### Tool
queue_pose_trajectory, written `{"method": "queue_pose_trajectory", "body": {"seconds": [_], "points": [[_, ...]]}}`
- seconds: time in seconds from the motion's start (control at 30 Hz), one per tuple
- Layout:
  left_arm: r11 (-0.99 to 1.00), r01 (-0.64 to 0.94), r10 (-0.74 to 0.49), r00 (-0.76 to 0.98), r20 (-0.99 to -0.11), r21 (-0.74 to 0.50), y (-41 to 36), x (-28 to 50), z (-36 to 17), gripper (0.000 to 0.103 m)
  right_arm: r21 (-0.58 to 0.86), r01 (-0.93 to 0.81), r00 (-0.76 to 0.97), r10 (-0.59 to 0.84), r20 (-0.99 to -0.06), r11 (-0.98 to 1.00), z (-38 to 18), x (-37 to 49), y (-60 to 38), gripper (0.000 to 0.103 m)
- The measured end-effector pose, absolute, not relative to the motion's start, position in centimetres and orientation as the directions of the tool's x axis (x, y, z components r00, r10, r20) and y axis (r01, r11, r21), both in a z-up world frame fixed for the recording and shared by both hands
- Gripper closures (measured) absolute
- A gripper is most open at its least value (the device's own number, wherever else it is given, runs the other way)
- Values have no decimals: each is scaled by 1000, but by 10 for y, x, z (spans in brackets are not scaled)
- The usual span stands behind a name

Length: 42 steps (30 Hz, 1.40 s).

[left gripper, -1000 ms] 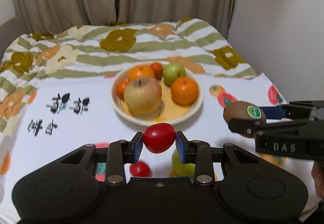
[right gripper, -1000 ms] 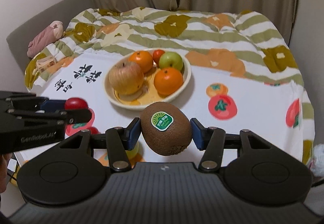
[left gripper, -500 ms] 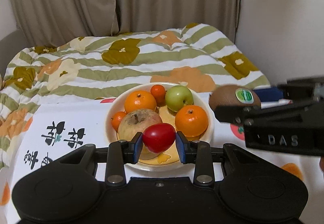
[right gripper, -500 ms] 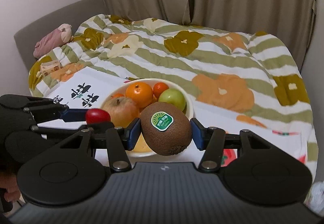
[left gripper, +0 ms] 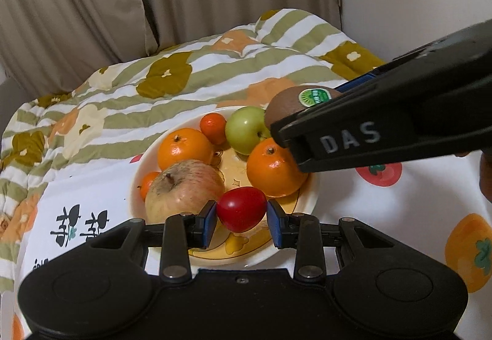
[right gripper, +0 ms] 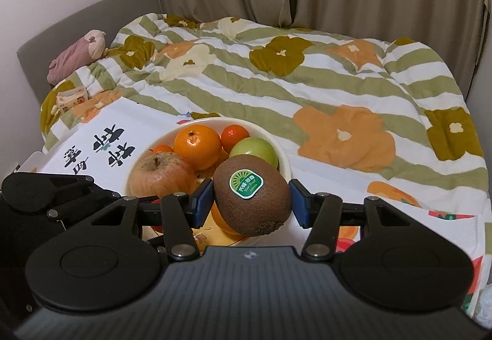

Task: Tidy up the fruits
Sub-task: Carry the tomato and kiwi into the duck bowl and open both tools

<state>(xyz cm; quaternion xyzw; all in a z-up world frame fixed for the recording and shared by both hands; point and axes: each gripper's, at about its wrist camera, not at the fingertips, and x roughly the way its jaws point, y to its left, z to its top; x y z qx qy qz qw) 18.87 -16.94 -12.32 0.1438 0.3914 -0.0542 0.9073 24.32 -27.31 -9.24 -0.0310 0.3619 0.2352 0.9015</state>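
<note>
While the left gripper (left gripper: 241,221) pinches a small red fruit (left gripper: 242,208) between its blue pads, the bowl (left gripper: 309,201) lies directly beneath and ahead of it. To its right, the right gripper (right gripper: 252,206) clamps a kiwi (right gripper: 252,200) above the bowl's near-right edge, over an orange (left gripper: 272,169) and a green apple (left gripper: 247,130).

Bowl (left gripper: 310,195) crowded; front gap beside big apple (left gripper: 184,189), probably free.
</note>
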Motion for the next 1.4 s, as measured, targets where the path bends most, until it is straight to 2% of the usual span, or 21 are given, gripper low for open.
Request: {"method": "queue_pose_trajectory", "body": {"seconds": [0.1, 0.17, 0.3, 0.37, 0.47, 1.1, 1.17, 1.2, 1.23, 1.4], "points": [[951, 217, 15, 684, -729, 222, -170, 192, -126, 63, 112, -450, 624, 401, -671, 886, -96, 247, -271, 35], [950, 224, 4, 687, -727, 216, -172, 192, -126, 50, 112, -452, 622, 403, -672, 885, -96, 250, -269, 35], [954, 221, -7, 693, -721, 203, -171, 189, -122, 37, 109, -459, 620, 406, -672, 881, -96, 255, -265, 35], [957, 209, -1, 696, -718, 202, -167, 187, -119, 24, 107, -466, 618, 410, -671, 878, -96, 258, -261, 35], [967, 182, -5, 708, -706, 176, -157, 184, -111, 12, 106, -472, 617, 413, -670, 875, -94, 262, -254, 35], [984, 97, 41, 702, -712, 152, -120, 188, -105, 12, 90, -536, 580, 444, -683, 839, -113, 287, -207, 33], [983, 93, 49, 699, -714, 159, -120, 188, -104, 12, 104, -545, 588, 467, -661, 832, -111, 285, -208, 22], [983, 91, 49, 697, -716, 157, -120, 186, -104, 12, 106, -548, 591, 474, -652, 830, -108, 284, -209, 10], [984, 87, 50, 696, -717, 154, -119, 186, -104, 12, 99, -543, 603, 469, -646, 834, -106, 282, -210, 7], [987, 68, 56, 701, -711, 144, -115, 180, -100, 12, 116, -512, 612, 456, -646, 851, -101, 279, -221, 4]]}}
